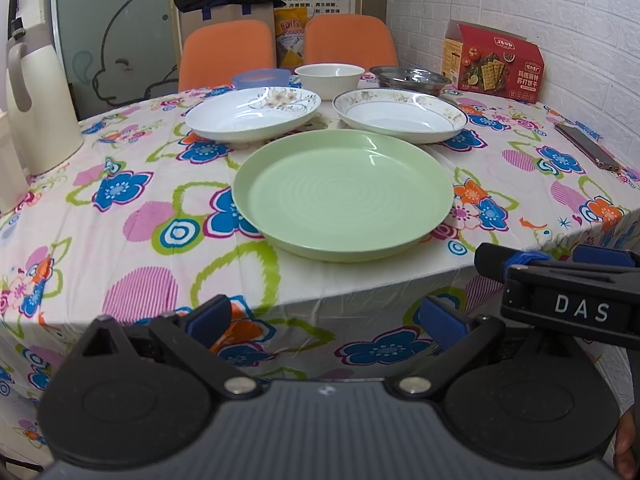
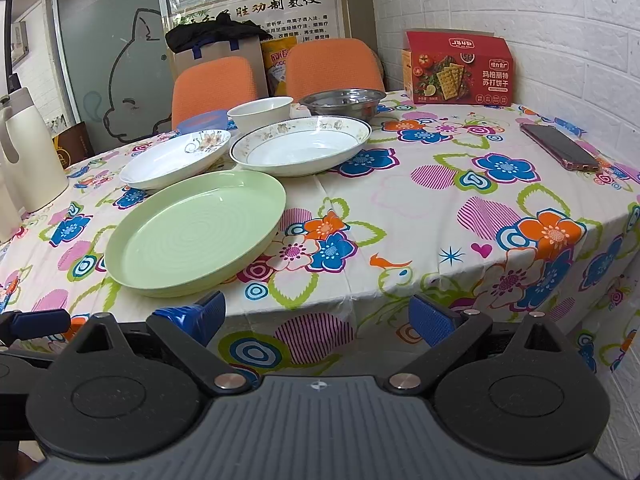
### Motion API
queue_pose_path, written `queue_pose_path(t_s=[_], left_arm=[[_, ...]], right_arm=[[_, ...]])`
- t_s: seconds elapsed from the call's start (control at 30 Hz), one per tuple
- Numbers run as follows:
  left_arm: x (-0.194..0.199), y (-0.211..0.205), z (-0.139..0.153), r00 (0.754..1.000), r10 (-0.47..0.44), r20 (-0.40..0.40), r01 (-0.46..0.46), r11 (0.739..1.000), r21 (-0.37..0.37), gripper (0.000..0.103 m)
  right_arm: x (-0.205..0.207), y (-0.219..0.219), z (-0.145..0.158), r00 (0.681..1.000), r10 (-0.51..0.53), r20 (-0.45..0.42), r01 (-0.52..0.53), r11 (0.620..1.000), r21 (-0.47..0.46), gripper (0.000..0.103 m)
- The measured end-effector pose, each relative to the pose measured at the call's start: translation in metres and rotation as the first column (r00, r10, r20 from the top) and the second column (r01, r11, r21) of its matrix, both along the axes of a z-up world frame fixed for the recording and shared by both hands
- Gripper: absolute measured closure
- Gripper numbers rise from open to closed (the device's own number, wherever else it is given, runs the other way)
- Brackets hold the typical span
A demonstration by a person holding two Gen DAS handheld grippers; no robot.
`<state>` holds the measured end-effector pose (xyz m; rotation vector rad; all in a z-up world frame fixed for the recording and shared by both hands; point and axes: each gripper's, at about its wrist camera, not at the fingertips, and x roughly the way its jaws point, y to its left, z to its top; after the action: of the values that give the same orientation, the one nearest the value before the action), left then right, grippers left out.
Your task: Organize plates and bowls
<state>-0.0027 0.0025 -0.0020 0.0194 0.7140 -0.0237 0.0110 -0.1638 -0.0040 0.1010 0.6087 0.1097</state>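
We hold our left tool (image 1: 326, 320) in front of the counter (image 1: 120, 216) edge with its two blue fingers wide apart, and it has nothing in it. Our right tool (image 2: 316, 318) is the same: spread wide, with nothing in it, just short of the counter.

The green plate (image 1: 343, 196) sits closest to us on the flowery cloth. Behind it are two white plates side by side: the white plate with a flower on it (image 1: 253, 113) on the left and the white plate with a brown rim (image 1: 400, 115) on the right. Both of them come right up to the green plate, and we cannot tell if they touch it.

At the back stand three bowls in a row: the blue bowl (image 1: 261, 78), the white bowl (image 1: 330, 76) and the metal bowl (image 1: 409, 79).

A red cracker box (image 2: 458, 67) stands in the far right corner by the wall. A phone (image 2: 560, 147) lies flat near the right edge. A cream jug (image 1: 38, 108) stands on the left side. Two orange chairs (image 1: 348, 42) wait behind the counter.
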Motion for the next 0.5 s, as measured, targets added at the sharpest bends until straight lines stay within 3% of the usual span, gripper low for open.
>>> queue_pose_path(t_s=[0.5], left_arm=[[-0.0012,-0.0006,0.0004,1.000,-0.006,-0.007,0.006,1.000,-0.009,0.003]], right_arm=[[-0.0008,0.0008,-0.0001,1.000,0.001,0.001,-0.001,1.000,0.001,0.017]])
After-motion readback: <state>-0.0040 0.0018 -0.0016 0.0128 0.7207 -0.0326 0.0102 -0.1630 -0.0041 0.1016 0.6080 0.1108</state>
